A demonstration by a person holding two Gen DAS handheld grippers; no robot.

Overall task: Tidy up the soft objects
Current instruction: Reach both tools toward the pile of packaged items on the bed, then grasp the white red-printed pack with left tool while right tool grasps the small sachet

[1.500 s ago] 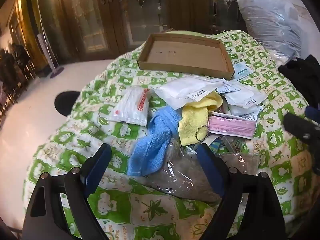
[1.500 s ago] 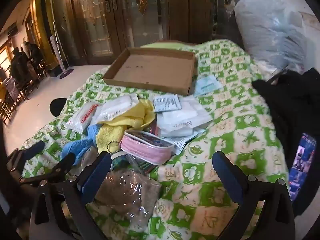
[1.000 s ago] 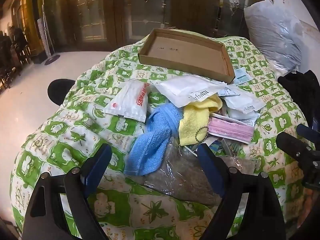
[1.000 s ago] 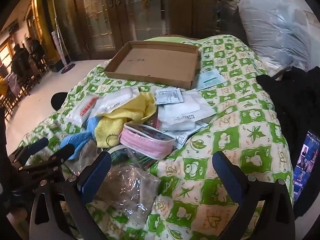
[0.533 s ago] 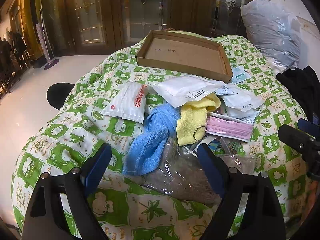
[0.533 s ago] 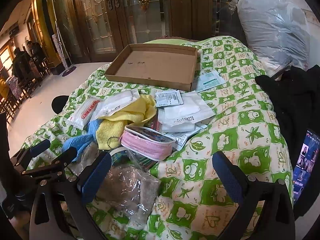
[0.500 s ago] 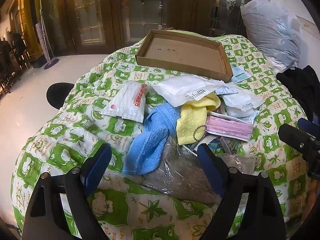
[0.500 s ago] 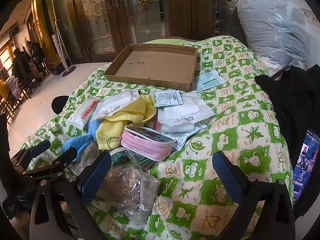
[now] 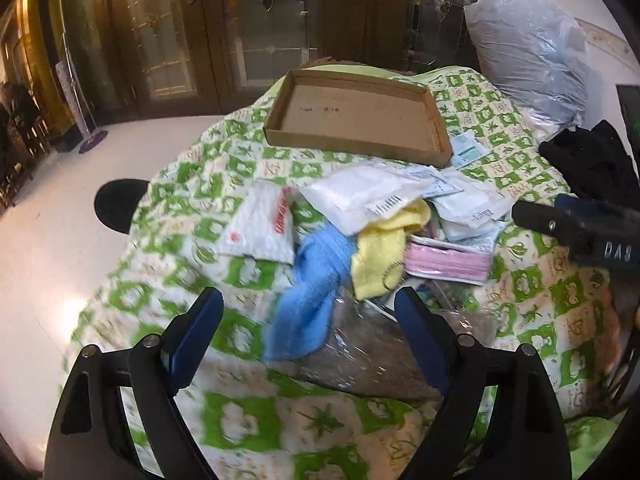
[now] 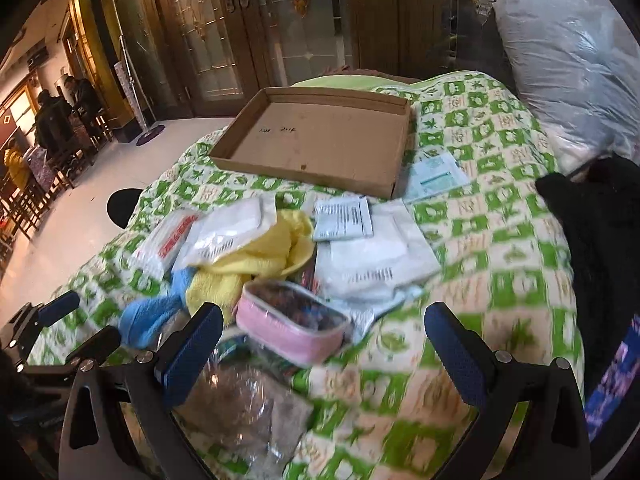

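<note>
Your left tool (image 9: 308, 320) stands wide open, holding nothing, above the blue towel (image 9: 308, 292) and a clear plastic bag (image 9: 360, 356). Your right tool (image 10: 324, 336) is also spread wide and empty, over the pink pouch (image 10: 292, 328). The soft things lie heaped mid-quilt (image 10: 500, 248): the yellow towel (image 10: 256, 264) crumpled under white packets (image 10: 372, 260), touching the blue towel. The cardboard tray (image 10: 320, 140) sits beyond the heap.

we see a green-and-cream checked quilt (image 9: 248, 272) with leaf prints, a plain brown cardboard tray (image 9: 360, 118), a sky-blue towel (image 9: 312, 280), a pale yellow cloth (image 9: 380, 248), a pink-edged pouch (image 10: 296, 332), and a white packet (image 9: 264, 224) with red lettering.
</note>
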